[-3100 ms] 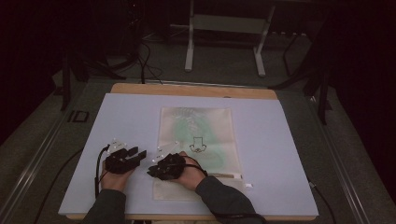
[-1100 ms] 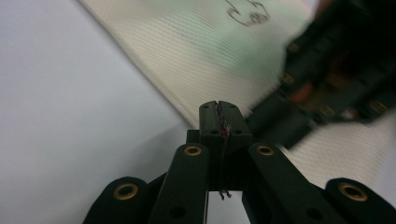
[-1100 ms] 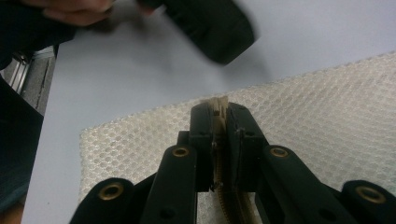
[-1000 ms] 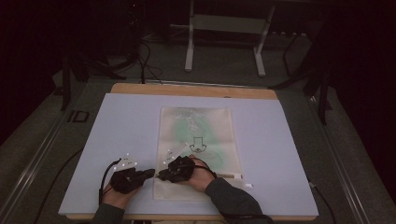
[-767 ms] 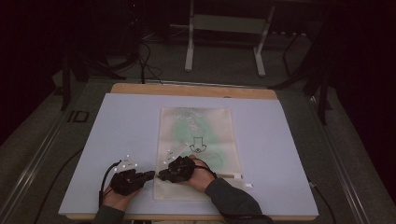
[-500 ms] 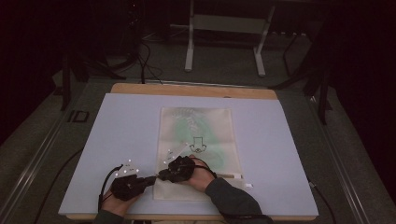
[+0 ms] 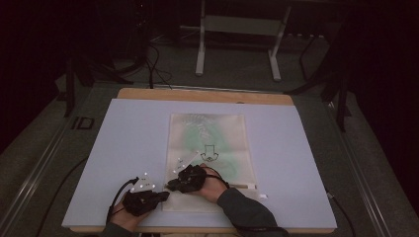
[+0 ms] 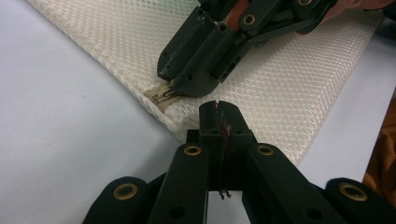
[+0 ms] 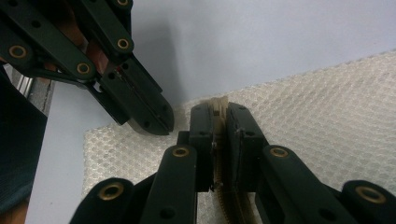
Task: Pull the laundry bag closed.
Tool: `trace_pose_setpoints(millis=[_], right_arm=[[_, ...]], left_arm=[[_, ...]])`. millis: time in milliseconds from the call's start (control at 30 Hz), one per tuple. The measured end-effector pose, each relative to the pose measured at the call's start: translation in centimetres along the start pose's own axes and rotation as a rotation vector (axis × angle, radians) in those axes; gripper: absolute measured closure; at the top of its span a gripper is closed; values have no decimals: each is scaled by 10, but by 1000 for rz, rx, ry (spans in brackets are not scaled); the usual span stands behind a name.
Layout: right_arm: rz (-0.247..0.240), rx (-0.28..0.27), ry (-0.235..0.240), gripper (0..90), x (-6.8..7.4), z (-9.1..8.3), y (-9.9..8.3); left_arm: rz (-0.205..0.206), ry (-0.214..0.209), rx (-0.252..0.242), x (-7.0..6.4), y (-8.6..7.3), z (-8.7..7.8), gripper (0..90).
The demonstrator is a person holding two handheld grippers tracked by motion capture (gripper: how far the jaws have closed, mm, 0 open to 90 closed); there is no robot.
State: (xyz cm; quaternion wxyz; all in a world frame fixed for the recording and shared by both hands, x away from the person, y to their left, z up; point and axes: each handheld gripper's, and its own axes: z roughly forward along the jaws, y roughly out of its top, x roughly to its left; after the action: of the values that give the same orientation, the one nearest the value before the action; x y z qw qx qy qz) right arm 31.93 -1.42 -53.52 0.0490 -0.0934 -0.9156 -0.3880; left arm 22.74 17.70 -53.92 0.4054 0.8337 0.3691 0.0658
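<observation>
A white mesh bag (image 7: 212, 143) with a green print inside lies flat on the white board (image 7: 123, 138). My right gripper (image 7: 170, 186) is at the bag's front left corner, shut on the beige zipper tape (image 9: 218, 186) that runs between its jaws (image 9: 218, 105). The left gripper view shows the right gripper (image 8: 175, 81) with the small metal zipper pull (image 8: 161, 95) at its tip. My left gripper (image 7: 165, 195) lies just left of it, shut, its tip (image 8: 218, 105) over the bag's edge (image 8: 177, 126). I see nothing clearly between its jaws.
The board rests on a wooden table (image 7: 197, 95). A metal stand (image 7: 237, 24) and cables (image 7: 153, 64) are on the dark floor behind. A small white tag (image 7: 262, 196) lies right of the bag's front edge.
My left gripper has moved toward the front edge and to the right, closing in on the bag's front left corner. The right gripper has shifted slightly right and stays at the zipper.
</observation>
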Motion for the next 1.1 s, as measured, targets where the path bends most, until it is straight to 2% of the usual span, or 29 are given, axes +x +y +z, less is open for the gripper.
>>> trace_pose_setpoints(millis=[133,267,400,500,600,767,1100], right_arm=[[-3,0,1,820,0,0,0],[-3,4,3,821,0,0,1],[-11,8,6,823,-1,-1,0],[-22,10,1,823,0,-2,0],[-36,10,-13,823,2,-3,-1],[-64,34,-21,824,3,-7,-3],[-73,47,-16,824,4,-14,-7]], left_arm=[[-2,1,-6,2,0,3,890],[-27,9,7,2,1,3,896],[-80,-16,5,6,1,3,899],[-71,-2,6,4,1,4,899],[-86,4,6,3,1,4,900],[-88,15,11,2,1,4,900],[-83,16,7,2,1,4,900]])
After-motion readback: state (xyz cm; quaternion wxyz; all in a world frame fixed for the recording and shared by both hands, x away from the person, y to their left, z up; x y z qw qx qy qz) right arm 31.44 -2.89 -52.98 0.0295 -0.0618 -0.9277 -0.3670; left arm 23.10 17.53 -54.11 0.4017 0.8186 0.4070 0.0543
